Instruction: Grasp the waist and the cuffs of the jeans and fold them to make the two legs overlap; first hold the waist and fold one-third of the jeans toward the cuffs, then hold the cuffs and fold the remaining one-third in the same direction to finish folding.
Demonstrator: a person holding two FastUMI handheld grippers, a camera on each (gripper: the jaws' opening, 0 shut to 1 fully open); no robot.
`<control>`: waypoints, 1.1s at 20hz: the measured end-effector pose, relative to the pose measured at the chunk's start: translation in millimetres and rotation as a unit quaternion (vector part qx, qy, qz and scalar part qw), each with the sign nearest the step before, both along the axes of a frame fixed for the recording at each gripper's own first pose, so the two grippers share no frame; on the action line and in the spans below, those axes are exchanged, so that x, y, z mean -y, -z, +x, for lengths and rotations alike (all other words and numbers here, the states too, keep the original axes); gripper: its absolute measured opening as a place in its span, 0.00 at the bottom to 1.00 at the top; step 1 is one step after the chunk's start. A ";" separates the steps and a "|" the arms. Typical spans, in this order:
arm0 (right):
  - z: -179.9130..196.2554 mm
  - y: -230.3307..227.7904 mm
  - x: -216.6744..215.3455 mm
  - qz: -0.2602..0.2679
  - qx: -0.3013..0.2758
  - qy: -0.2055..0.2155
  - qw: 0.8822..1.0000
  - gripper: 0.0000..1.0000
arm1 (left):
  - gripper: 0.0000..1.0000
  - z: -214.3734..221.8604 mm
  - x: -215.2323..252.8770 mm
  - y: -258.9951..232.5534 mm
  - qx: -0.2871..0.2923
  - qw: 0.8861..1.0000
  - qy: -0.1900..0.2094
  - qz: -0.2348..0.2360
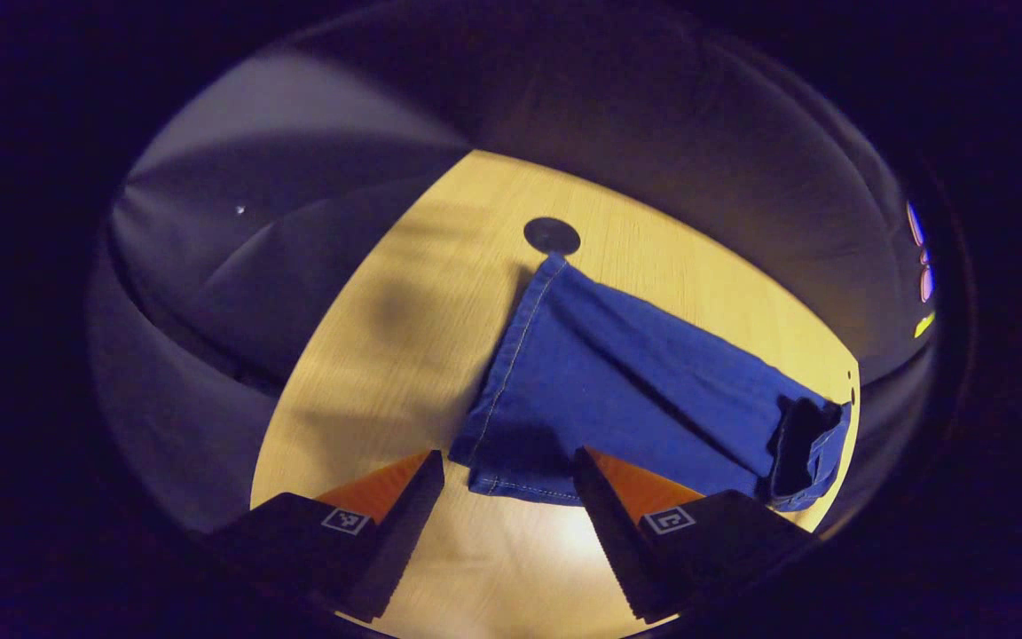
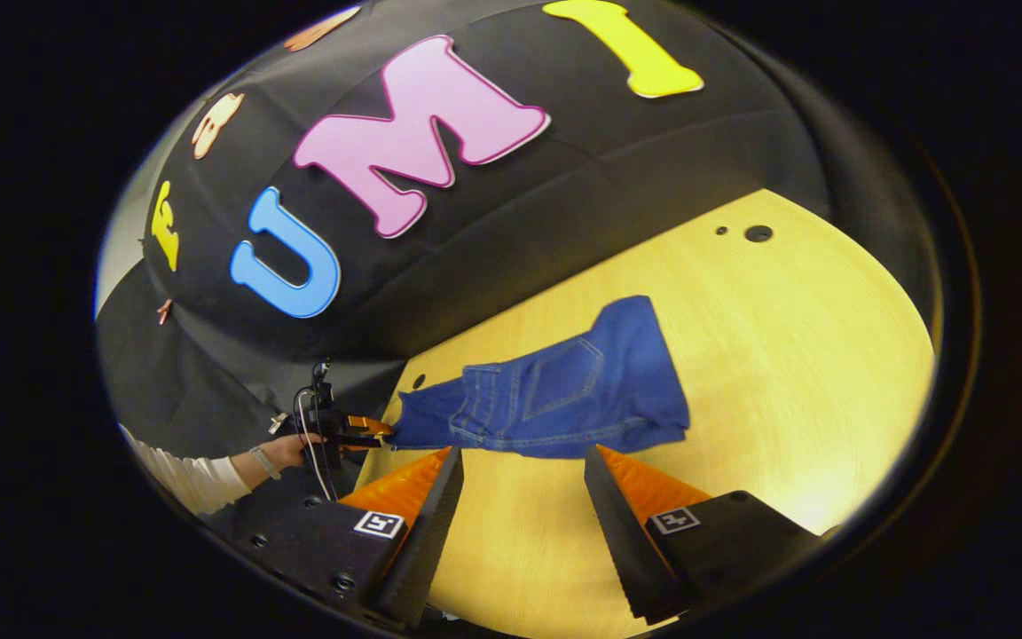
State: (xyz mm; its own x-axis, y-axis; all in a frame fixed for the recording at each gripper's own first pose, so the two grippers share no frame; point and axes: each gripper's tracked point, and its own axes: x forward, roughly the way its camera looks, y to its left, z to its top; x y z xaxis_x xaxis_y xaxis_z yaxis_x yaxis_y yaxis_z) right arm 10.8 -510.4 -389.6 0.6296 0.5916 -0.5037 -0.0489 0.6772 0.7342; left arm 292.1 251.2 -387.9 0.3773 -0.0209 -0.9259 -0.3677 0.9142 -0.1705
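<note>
Blue jeans (image 1: 635,390) lie flat on the wooden table (image 1: 387,373), legs overlapping. In the left gripper view a stitched hem edge lies just ahead of my left gripper (image 1: 507,484), which is open with the hem between its fingertips. A dark opening in the denim (image 1: 799,448) shows at the far right end. In the right gripper view the jeans (image 2: 564,399) show a back pocket. My right gripper (image 2: 522,460) is open at their near edge, nothing pinched. Farther off, the left gripper (image 2: 360,430), held by a hand (image 2: 285,453), sits at the jeans' left end.
A black round hole (image 1: 552,235) in the tabletop sits just beyond the jeans' far corner, and two holes (image 2: 758,233) show near the table's far edge. Bare wood (image 2: 786,355) stretches to the right of the jeans. The black cloth wall surrounds the table.
</note>
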 end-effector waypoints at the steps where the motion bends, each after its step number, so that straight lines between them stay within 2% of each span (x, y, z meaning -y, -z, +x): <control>1: -4.7 2.4 2.4 0.001 -0.006 0.002 1.000 0.84 | 0.95 -4.0 3.4 9.7 -0.024 1.000 0.001 -0.001; 3: -9.8 9.3 4.0 -0.006 -0.016 -0.005 1.000 0.84 | 0.96 4.6 5.6 10.6 -0.026 0.999 0.023 0.009; 4: -9.7 11.2 2.5 -0.008 -0.018 -0.009 1.000 0.84 | 0.91 -1.0 6.6 4.4 -0.038 0.998 0.041 0.012; 5: -9.0 11.3 0.5 -0.007 -0.020 -0.014 1.000 0.84 | 0.81 -0.7 9.8 11.9 -0.046 0.997 0.055 0.017; 6: -7.5 10.2 -2.2 -0.004 -0.021 -0.018 1.000 0.84 | 0.80 3.3 14.0 15.7 -0.044 0.997 0.064 0.017; 7: -4.4 7.9 -4.5 0.000 -0.020 -0.018 1.000 0.84 | 0.68 7.3 19.8 10.4 -0.040 0.997 0.069 0.008; 9: 0.9 1.9 -8.2 0.007 -0.016 -0.019 1.000 0.84 | 0.35 12.0 26.2 12.3 -0.037 0.997 0.067 0.007; 10: 1.7 -0.1 -9.0 0.007 -0.015 -0.020 1.000 0.84 | 0.24 11.1 25.8 12.3 -0.040 0.997 0.066 0.010; 12: 2.5 -2.8 -8.4 0.007 -0.014 -0.024 1.000 0.84 | 0.17 12.2 26.5 10.1 -0.037 0.997 0.062 0.009; 13: 2.8 -2.6 -7.3 0.006 -0.015 -0.024 1.000 0.84 | 0.18 12.2 29.3 8.1 -0.032 0.998 0.056 0.003; 14: 3.7 -3.2 -5.5 0.005 -0.013 -0.022 1.000 0.84 | 0.12 15.8 32.4 1.7 -0.018 0.998 0.053 -0.006; 16: 3.3 -2.7 -1.2 0.003 -0.012 -0.021 1.000 0.85 | 0.13 22.2 44.8 -17.8 0.018 0.998 0.058 -0.030; 19: 2.4 -5.3 0.6 0.005 -0.013 -0.021 1.000 0.84 | 0.13 31.8 72.6 -56.8 0.064 0.991 0.103 -0.050; 22: 3.8 -11.6 0.6 0.018 -0.010 -0.019 1.000 0.84 | 0.12 48.5 120.3 -112.9 0.131 0.976 0.152 -0.080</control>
